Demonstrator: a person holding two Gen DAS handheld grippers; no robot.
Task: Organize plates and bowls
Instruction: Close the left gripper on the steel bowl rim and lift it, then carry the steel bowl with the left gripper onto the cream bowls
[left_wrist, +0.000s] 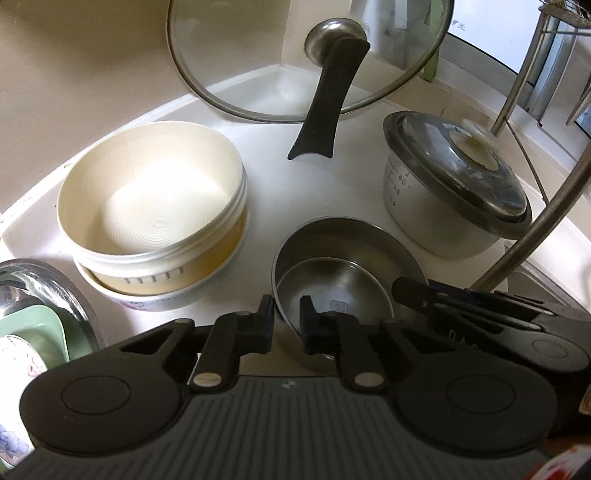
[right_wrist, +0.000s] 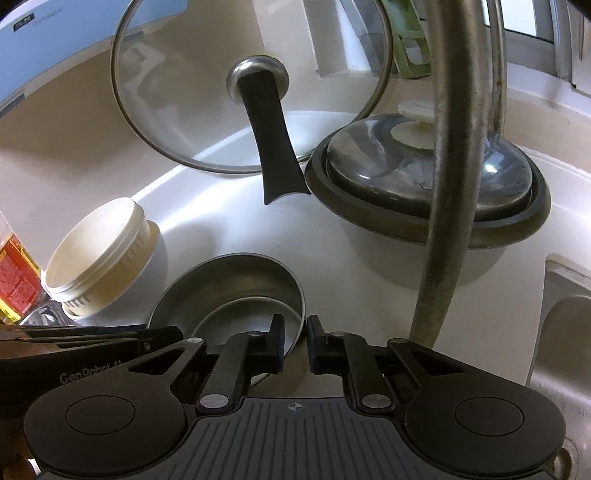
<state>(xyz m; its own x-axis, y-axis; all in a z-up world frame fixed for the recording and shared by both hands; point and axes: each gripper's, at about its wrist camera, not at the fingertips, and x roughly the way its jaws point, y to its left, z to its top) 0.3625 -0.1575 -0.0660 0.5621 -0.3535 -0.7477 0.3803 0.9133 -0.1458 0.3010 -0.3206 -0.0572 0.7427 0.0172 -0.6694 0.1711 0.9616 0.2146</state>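
Steel bowls (left_wrist: 343, 266), nested just beside the lidded pot (left_wrist: 454, 192) – L gripper (left_wrist: 287, 325) & R gripper (right_wrist: 296, 341) each pinch opposite rims; lift level, both together, w/o tilting the inner bowl.

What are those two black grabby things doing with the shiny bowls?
A person holds a tool in each hand. The left tool and the right tool each pinch the rim of the steel bowl, on opposite sides. A smaller steel bowl sits inside it. Both bowls rest on the white counter.
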